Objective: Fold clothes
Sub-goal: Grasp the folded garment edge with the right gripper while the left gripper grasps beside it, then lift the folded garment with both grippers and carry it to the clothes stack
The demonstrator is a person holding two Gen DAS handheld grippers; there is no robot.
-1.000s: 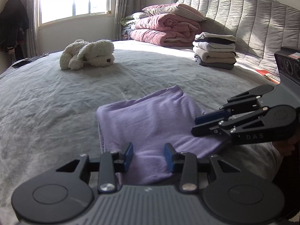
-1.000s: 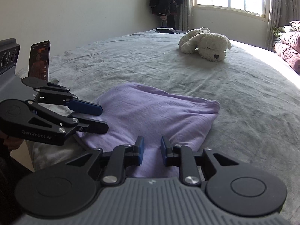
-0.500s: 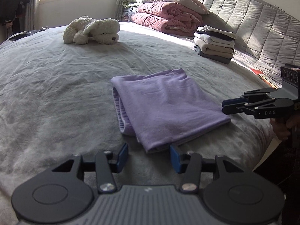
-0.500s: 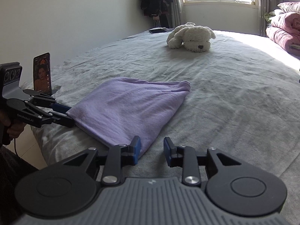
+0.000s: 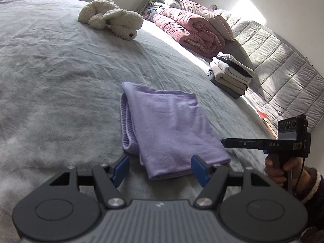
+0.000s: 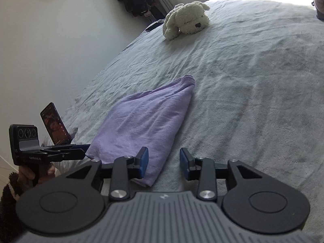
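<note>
The purple garment (image 5: pixel 170 129) lies folded into a flat rectangle near the front edge of the grey bed (image 5: pixel 60 64), its doubled ribbed hem along the left side. Both claws have backed off it since the earlier frames, when they were over the cloth. The left claw (image 5: pixel 160 169) has just been opening and stands spread, nothing between its pads. The right claw (image 6: pixel 164 163) has likewise been opening; it is parted and empty, beside the garment's near corner. A plush dog (image 5: pixel 110 18) and stacked clothes (image 5: pixel 230 75) lie farther back.
</note>
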